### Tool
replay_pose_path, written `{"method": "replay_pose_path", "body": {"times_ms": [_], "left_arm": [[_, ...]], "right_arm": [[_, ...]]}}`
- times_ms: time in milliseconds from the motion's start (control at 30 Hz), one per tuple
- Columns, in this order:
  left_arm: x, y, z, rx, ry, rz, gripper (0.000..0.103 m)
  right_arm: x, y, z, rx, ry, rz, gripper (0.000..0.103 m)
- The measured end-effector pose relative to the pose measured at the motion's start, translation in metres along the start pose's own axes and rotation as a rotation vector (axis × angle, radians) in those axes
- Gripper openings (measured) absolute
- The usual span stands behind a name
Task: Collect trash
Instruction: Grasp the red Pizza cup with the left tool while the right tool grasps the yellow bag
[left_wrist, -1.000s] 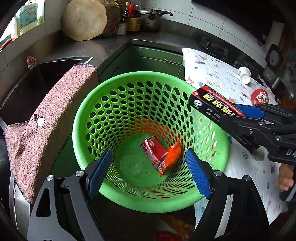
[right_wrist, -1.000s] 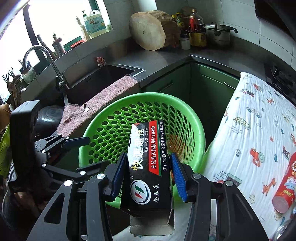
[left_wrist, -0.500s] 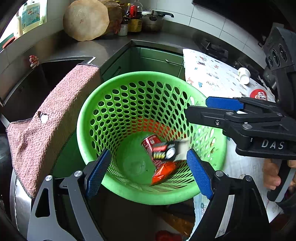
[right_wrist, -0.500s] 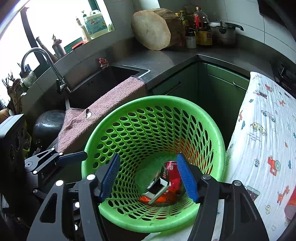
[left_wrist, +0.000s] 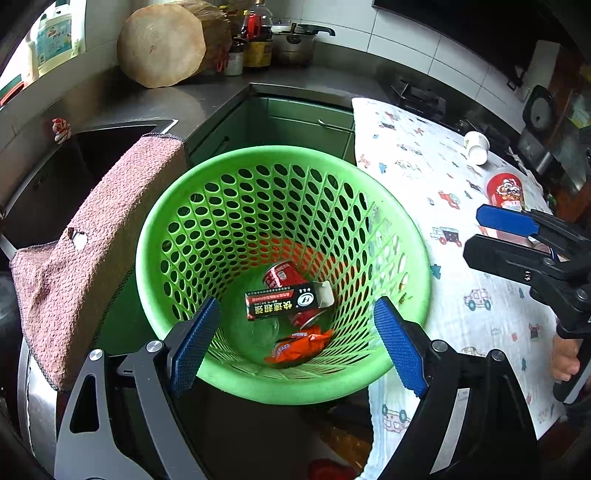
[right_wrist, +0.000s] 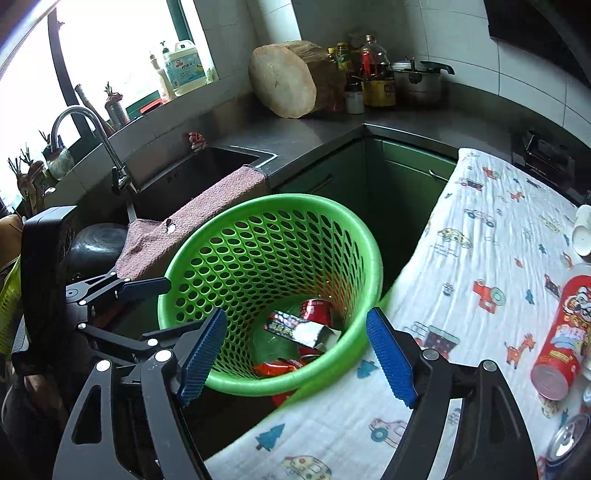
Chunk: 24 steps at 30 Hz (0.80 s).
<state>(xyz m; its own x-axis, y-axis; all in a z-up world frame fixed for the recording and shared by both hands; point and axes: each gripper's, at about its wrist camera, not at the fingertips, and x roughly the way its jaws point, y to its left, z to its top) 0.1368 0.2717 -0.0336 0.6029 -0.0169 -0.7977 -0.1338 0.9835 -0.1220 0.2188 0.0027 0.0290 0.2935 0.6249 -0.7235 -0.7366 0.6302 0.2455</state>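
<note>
While the green basket (left_wrist: 284, 384) stands just beside the table's cloth-covered edge (left_wrist: 436, 177), the black box (left_wrist: 284, 304) lies at its bottom on a red can (left_wrist: 277, 275), near an orange wrapper (left_wrist: 299, 343). The left gripper (left_wrist: 295, 343) and right gripper (right_wrist: 295, 350) are both opening, and nothing is between their blue pads.

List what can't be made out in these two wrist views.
- Orange snack wrapper, right wrist view: partly hidden by green perforated plastic basket's rim.
- Silver drink can, right wrist view: cut off by frame edge.
- Red drink can, left wrist view: label covered by black cardboard box.
</note>
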Motion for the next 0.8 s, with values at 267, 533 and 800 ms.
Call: {"method": "replay_pose_path", "body": {"times_ms": [267,533,800], "left_arm": [[0.001,-0.038,0.001,0.05,-0.002,-0.039,0.085],[0.004,-0.078,0.003,0.107,0.003,-0.076,0.086],[0.009,-0.111,0.007,0.143,0.013,-0.107,0.086]], "right_arm": [[-0.053,-0.038,-0.036,0.057,-0.036,-0.076,0.083],[-0.116,-0.095,-0.073,0.139,-0.089,-0.212,0.086],[-0.174,-0.166,-0.109,0.263,-0.135,-0.387,0.087]]}}
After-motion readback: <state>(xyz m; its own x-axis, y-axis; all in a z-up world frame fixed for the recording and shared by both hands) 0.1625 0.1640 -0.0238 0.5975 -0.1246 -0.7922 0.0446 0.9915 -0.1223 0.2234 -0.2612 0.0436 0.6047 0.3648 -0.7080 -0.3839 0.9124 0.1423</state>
